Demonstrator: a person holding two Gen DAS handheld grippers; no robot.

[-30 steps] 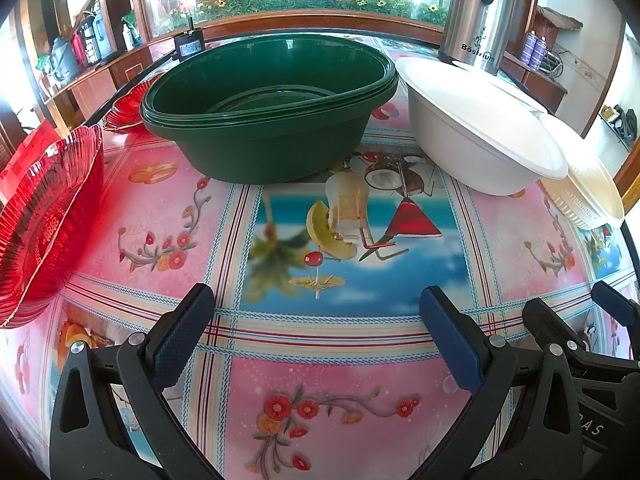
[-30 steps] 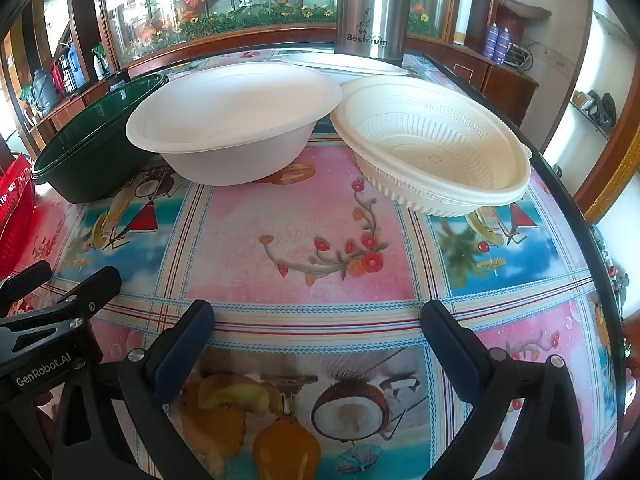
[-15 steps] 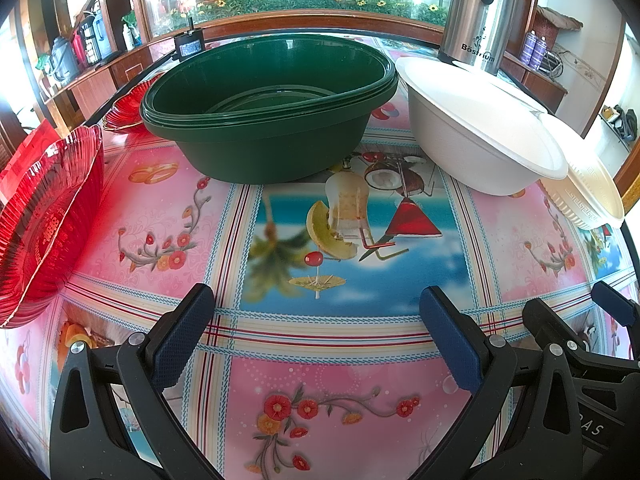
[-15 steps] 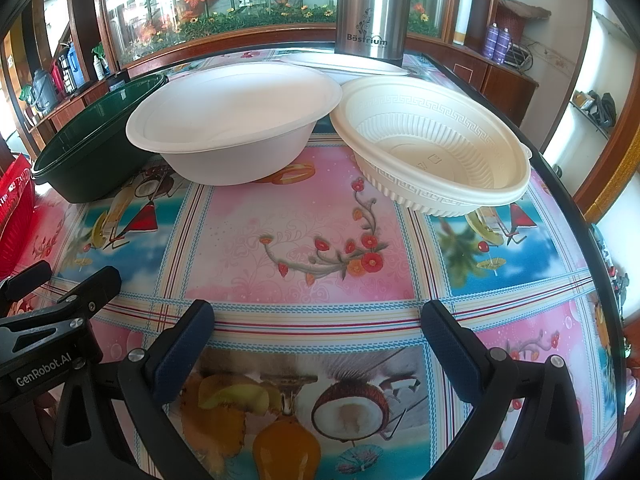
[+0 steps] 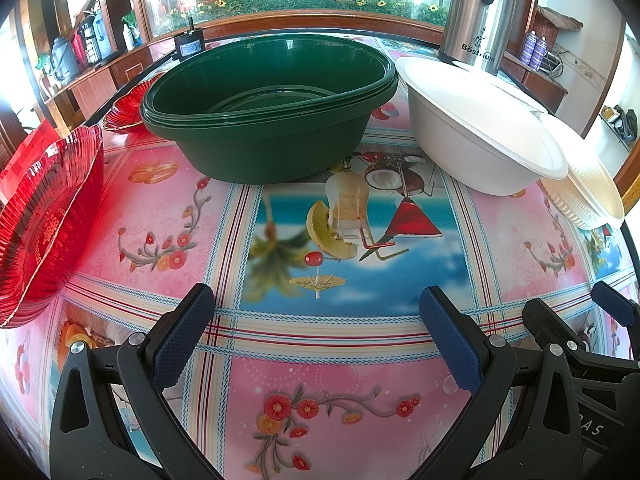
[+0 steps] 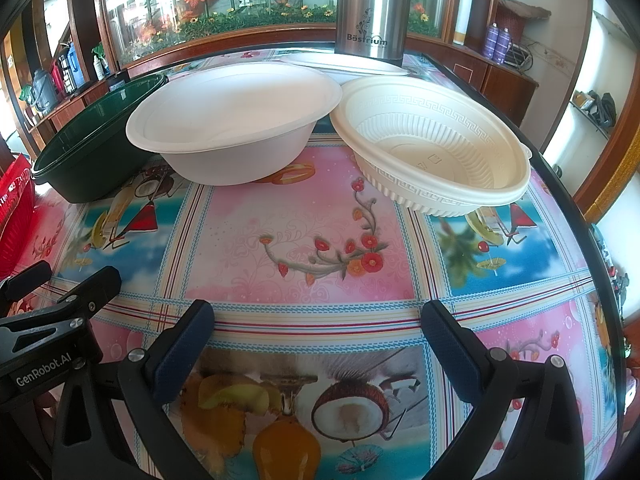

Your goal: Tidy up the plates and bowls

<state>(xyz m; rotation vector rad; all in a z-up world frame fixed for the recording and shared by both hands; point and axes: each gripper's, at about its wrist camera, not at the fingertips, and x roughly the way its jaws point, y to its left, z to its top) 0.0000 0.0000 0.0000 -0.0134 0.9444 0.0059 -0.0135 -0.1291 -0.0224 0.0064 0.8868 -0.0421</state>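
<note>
A stack of dark green bowls (image 5: 268, 112) stands at the table's middle back. A white bowl (image 5: 476, 128) sits to its right, then a cream ribbed bowl (image 6: 436, 148). A red glass plate (image 5: 44, 220) lies at the left, another red plate (image 5: 128, 110) behind it. A flat white plate (image 6: 344, 62) lies behind the bowls. My left gripper (image 5: 316, 332) is open and empty, low over the tablecloth in front of the green bowls. My right gripper (image 6: 316, 336) is open and empty in front of the white bowl (image 6: 236, 120) and the cream bowl.
A steel thermos (image 6: 372, 8) stands at the back by the flat plate. The table's right edge (image 6: 580, 216) runs close to the cream bowl. Wooden cabinets and a planter window ring the table. The other gripper shows at the left of the right wrist view (image 6: 48, 332).
</note>
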